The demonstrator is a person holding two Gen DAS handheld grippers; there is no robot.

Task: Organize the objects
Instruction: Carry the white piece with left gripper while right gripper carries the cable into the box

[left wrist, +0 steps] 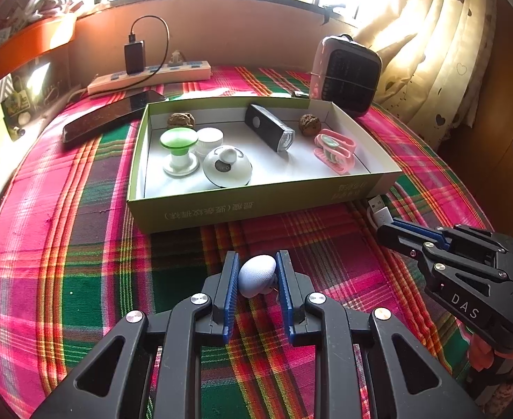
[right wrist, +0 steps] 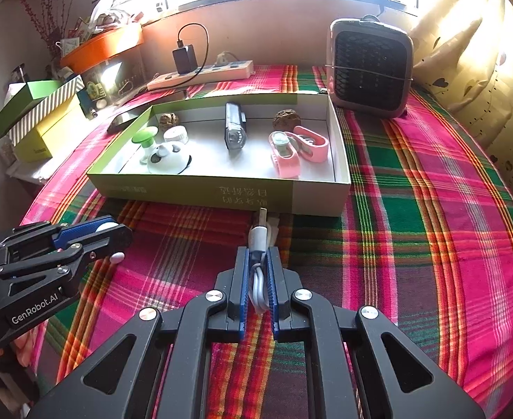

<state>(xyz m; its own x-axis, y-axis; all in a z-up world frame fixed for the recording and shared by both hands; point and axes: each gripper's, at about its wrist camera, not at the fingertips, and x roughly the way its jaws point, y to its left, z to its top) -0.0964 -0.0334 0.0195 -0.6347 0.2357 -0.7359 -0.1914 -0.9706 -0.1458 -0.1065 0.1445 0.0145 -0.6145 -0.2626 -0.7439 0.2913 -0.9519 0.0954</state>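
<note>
My left hand-held gripper [left wrist: 256, 274] has its ribbed blue pads [left wrist: 231, 279] pressed against both sides of a small pale egg-shaped object [left wrist: 257, 275] with a finely woven, fabric-like skin, held just above the plaid cloth [left wrist: 81, 262] covering the counter. That cloth is a soft weave of pink, green and maroon bands with thin yellow lines.

My right hand-held gripper [right wrist: 258, 272] is nearly closed on a folded white USB cable [right wrist: 259, 262]; the smooth rubbery cord loops between the pads and its metal plug points at the box wall, just short of it. From the left wrist view I read "DAS" in white on the right gripper's black plastic body; from the right wrist view the left gripper reads "GenRobot.AI".

Ahead sits a shallow rectangular cardboard box [left wrist: 242, 206], olive-green outside, white inside, with Chinese characters along its front wall that I cannot read. Inside lie a green-capped white spool shape [left wrist: 179, 150], a round white jar [left wrist: 210, 139], a glossy white dome [left wrist: 226, 167], a black oblong light with a clear lens [left wrist: 268, 127], two wrinkled brown walnuts [left wrist: 309, 123] and pink ridged clips [left wrist: 335, 150].

Behind the box stand a pinkish grilled heater [left wrist: 345, 76], a cream power strip [left wrist: 151, 76] carrying a black charger, and a dark glossy phone [left wrist: 113, 115].
</note>
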